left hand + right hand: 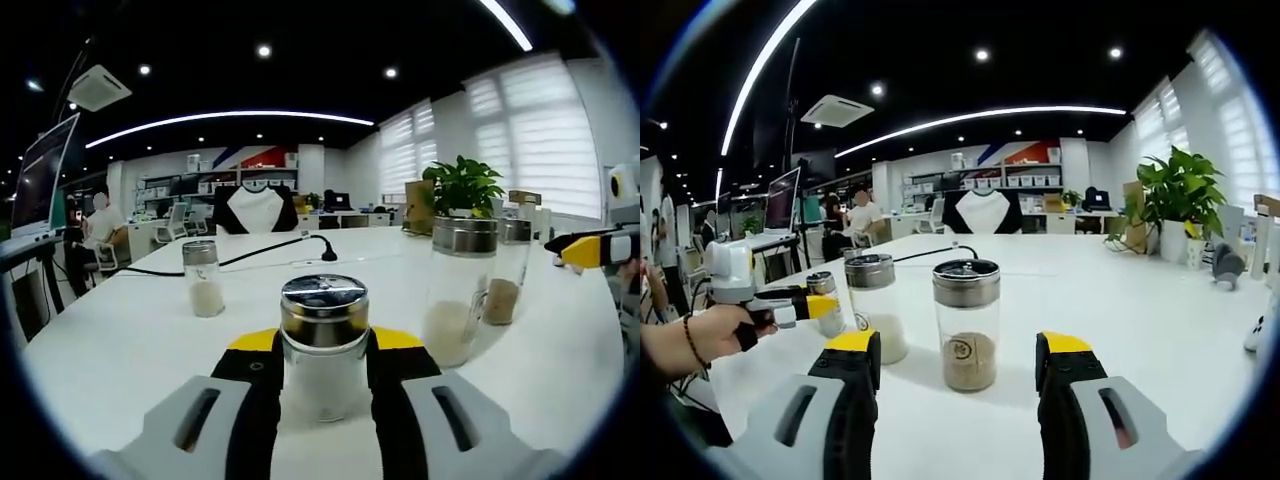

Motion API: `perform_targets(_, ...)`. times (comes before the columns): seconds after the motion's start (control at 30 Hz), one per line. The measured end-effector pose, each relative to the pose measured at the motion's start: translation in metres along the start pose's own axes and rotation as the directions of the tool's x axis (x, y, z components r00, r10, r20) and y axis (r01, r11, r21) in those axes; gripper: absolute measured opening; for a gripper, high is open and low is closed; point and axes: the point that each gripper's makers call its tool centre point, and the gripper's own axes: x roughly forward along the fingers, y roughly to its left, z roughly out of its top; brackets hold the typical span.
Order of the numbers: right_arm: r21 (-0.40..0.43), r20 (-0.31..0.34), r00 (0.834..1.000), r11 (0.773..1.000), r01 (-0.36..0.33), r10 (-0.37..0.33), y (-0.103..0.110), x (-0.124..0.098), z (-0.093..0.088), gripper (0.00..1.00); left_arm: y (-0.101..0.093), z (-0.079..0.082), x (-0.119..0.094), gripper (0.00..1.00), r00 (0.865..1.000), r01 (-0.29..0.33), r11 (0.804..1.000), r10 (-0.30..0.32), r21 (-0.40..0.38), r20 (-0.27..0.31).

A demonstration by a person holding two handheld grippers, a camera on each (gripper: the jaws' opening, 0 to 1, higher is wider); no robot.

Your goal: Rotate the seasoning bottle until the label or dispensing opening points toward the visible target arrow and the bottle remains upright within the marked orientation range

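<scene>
In the left gripper view, a small shaker (203, 278) with a metal cap stands at left of centre on the white counter (120, 345), pale powder in its lower part. At centre bottom the left tool (323, 385) has its jaws closed against the sides of a seasoning bottle (323, 345) — upright, with a perforated metal lid, its contents hidden between the jaws. To the right stand two taller glass jars: the nearer jar (458, 290) holds a whitish powder at its base, the farther jar (508, 270) a brown one. At the right edge the tip of the right tool (590, 250) shows, yellow and black. In the right gripper view, a hand (715, 335) at lower left holds the left tool (810, 307), whose yellow tips meet the seasoning bottle (825, 303). Next comes the white-powder jar (875, 305), then at centre the brown-powder jar (967, 322) — brown granules fill only its bottom part. The right tool (958, 372) stands wide, its jaws either side of that jar and apart from it. A potted plant (1180, 200) sits at upper right.
</scene>
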Motion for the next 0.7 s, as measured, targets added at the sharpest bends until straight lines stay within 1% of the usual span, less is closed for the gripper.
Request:
perform_targets(0.23, 0.001, 0.000, 1.000, 1.000, 0.001, -0.001, -0.0008, -0.0005, 0.0007, 0.63, 0.0006, -0.0002, 0.0002, 0.34, 0.998, 0.059, 0.998, -0.059, -0.001, 0.007)
perform_targets(0.3, 0.000, 0.003, 1.000, 1.000, -0.001, 0.001, 0.0000, -0.0004, 0.0016, 0.63, 0.0004, -0.0001, -0.0001, 0.34, 0.995, 0.096, 0.995, -0.096, -0.001, 0.008)
perform_targets(0.37, 0.000, 0.004, 1.000, 1.000, -0.004, 0.004, 0.0011, -0.0004, 0.0021, 0.63, 0.0001, -0.0001, -0.0003, 0.34, 0.993, 0.117, 0.993, -0.117, 0.003, 0.009)
perform_targets(0.5, 0.000, 0.006, 1.000, 1.000, -0.004, 0.004, 0.0018, -0.0018, 0.0023, 0.63, -0.0013, -0.0002, -0.0002, 0.34, 0.990, 0.140, 0.990, -0.140, 0.008, -0.004)
perform_targets(0.7, -0.008, 0.008, 1.000, 1.000, 0.003, -0.003, -0.0007, -0.0040, 0.0035, 0.63, -0.0021, -0.0005, -0.0003, 0.34, 0.979, 0.203, 0.979, -0.203, 0.016, 0.001)
